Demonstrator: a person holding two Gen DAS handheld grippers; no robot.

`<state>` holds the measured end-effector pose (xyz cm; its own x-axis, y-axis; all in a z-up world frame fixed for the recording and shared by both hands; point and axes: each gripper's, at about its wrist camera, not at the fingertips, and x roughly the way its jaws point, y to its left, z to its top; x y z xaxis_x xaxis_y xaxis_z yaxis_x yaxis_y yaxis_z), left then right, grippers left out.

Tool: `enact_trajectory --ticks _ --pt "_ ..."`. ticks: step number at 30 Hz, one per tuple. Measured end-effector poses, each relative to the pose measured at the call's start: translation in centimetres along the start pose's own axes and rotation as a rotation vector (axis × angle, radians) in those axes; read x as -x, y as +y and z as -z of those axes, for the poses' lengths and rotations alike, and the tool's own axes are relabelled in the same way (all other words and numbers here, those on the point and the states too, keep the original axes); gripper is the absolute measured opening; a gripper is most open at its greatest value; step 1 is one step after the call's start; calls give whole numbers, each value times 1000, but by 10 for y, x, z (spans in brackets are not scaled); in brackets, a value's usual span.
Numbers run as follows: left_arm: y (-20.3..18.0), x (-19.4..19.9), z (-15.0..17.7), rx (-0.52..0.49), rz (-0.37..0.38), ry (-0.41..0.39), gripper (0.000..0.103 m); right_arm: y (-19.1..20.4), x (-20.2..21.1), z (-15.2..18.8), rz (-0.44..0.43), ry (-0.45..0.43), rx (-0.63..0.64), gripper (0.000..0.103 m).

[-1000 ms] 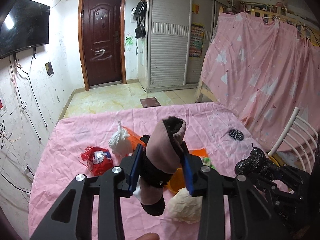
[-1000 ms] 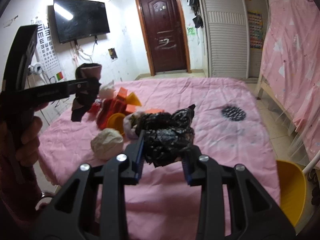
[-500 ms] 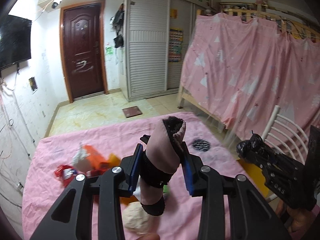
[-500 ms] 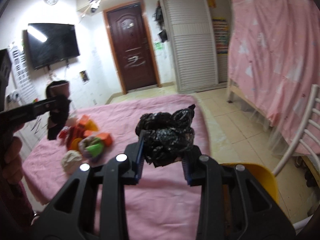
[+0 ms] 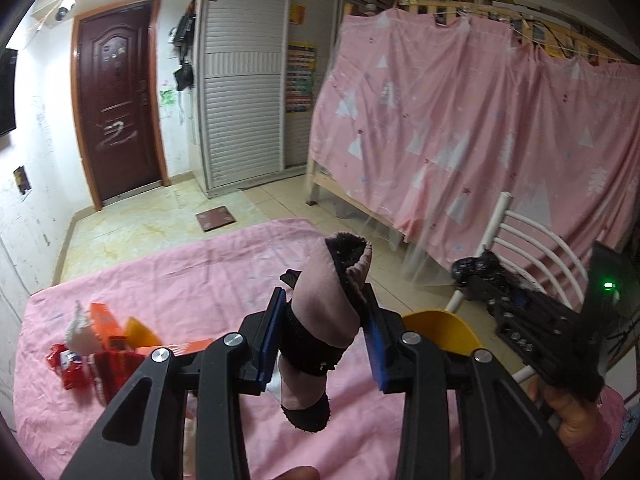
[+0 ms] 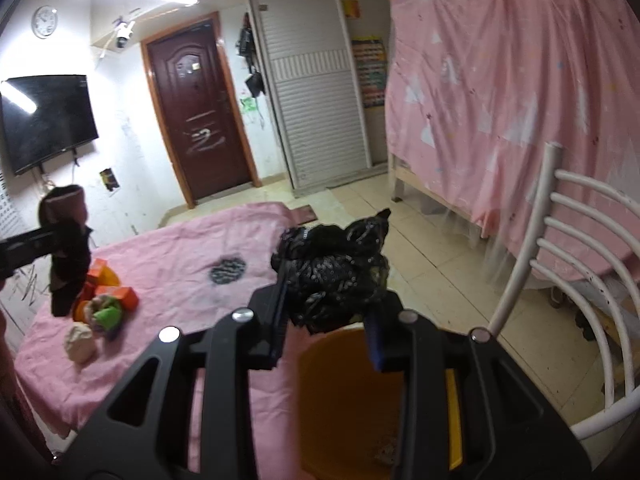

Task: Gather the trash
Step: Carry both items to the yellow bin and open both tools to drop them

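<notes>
pink-and-black sock [image 5: 324,320] stands upright, long axis vertical, cuff up, clamped in the left gripper [image 5: 326,340] above the table's [image 5: 192,276] near edge. right gripper [image 6: 328,312] pinches a crumpled black bag [image 6: 332,272] over the yellow bin [image 6: 348,396] beside the table's right edge.

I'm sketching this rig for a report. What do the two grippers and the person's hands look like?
Both grippers, left gripper and right gripper, are matte black cut-out frames with silver screws and blue finger pads. The right one shows a green light. The right hand is bare, with a pink sleeve.
</notes>
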<state>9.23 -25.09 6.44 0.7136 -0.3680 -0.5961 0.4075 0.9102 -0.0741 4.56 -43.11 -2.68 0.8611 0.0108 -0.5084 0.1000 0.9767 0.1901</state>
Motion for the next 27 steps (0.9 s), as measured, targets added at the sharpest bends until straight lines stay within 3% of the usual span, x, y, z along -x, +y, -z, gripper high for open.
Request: enact_trajectory --ticks 6,10,27 --pt "-32 -5 -7 -22 70 5 30 -16 -10 5 31 34 -29 34" --pt "-50 -13 -10 -34 102 20 30 -28 -11 4 51 38 -58 55" --pt "-131 -84 -3 -24 283 149 31 -97 32 0 137 -86 -265 60"
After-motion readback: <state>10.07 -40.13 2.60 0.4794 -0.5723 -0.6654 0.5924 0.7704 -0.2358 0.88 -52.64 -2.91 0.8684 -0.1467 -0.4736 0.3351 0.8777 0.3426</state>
